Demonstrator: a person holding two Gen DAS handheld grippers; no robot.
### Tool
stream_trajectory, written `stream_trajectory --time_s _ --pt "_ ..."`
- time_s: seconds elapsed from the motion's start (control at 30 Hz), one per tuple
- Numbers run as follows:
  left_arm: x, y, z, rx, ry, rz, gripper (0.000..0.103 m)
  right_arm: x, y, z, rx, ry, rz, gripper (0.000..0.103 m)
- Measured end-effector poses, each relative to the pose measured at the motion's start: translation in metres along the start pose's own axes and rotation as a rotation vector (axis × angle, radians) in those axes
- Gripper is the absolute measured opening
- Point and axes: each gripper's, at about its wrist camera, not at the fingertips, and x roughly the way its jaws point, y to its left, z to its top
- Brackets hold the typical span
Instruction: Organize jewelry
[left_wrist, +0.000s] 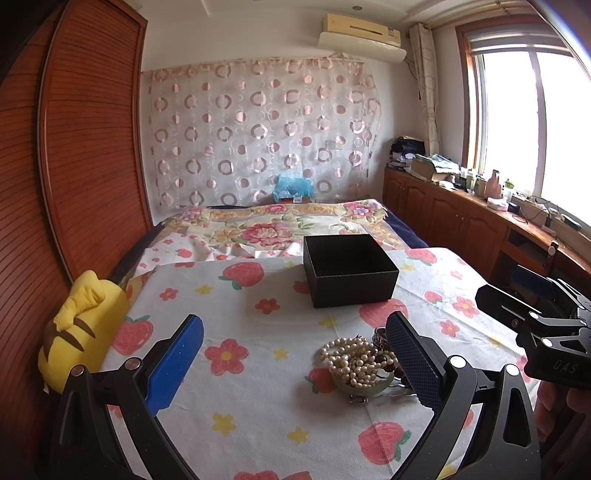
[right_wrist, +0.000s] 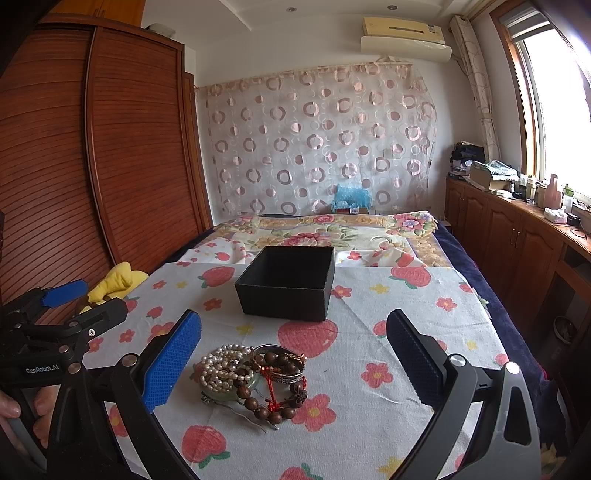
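Both hand-held grippers wide apart, unladen

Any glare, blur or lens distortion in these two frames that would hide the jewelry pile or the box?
Left wrist: the window is blown out white, the wooden wardrobe bows from fisheye; the white pearl necklace stays sharp. Right wrist: same window glare, yet the open black cardboard box and brown wooden bead bracelet read clearly.

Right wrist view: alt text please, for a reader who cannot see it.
A heap of jewelry, pearls, wooden beads and bangles, lies on a strawberry-print cloth between the open fingers of the right gripper. An open black box sits beyond it; the left gripper shows at the left.
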Motion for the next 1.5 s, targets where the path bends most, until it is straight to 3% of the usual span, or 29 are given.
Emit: stream_trajectory --time_s 0.33,0.63,0.87,1.1,1.5 --pt "0.013 -0.016 -0.005 0.027 0.065 -0.024 0.095 0.009 -0.001 -0.006 0.0 0.025 -0.001 0.101" --pt "0.046 -0.001 -0.018 0.077 0.155 -0.067 0.095 0.029 -0.003 -0.024 -0.005 0.073 0.016 0.101" --pt "0.078 0.01 -0.023 0.085 0.242 -0.141 0.095 0.041 -0.009 -0.032 -0.015 0.12 0.03 0.101" --pt "0.116 0.018 -0.023 0.074 0.349 -0.225 0.07 0.056 -0.013 -0.032 -0.053 0.156 0.039 0.101" --pt "0.157 -0.007 -0.017 0.129 0.465 -0.337 0.034 0.081 -0.028 -0.028 -0.067 0.208 0.053 0.101"
